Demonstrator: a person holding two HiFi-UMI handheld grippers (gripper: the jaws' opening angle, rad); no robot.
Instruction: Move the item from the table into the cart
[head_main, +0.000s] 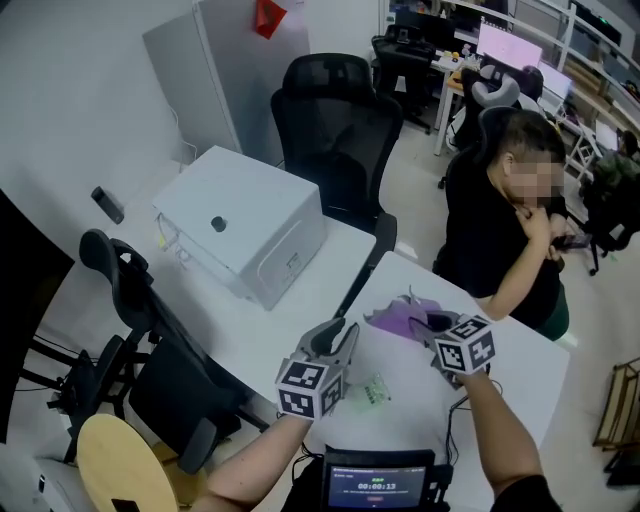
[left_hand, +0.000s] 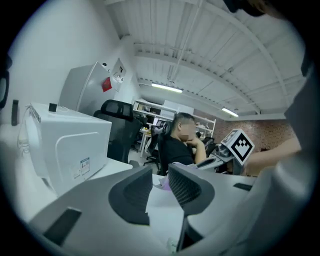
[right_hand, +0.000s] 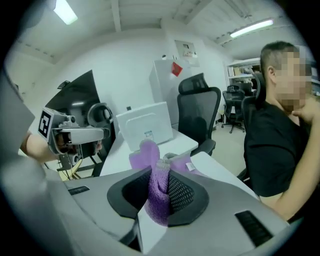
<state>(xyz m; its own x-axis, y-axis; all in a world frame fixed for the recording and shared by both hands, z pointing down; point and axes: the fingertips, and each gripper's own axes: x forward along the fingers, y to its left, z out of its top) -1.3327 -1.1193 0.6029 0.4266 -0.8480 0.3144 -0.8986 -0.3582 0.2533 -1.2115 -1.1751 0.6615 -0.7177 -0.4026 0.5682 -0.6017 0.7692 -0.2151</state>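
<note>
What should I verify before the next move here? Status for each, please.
1. Grip: right gripper is shut on the purple cloth, which is pinched between the pads: ok.
2. Cloth clear of the table: the loose end hangs low over it: cannot tell.
3. Left gripper: jaws apart, nothing between them: ok.
4. Cart: shows in no view, so the path to it is unchecked: cannot tell.
5. Seated person: leaning on the table edge close to the cloth, probably too near for a wide swing: not ok.
</note>
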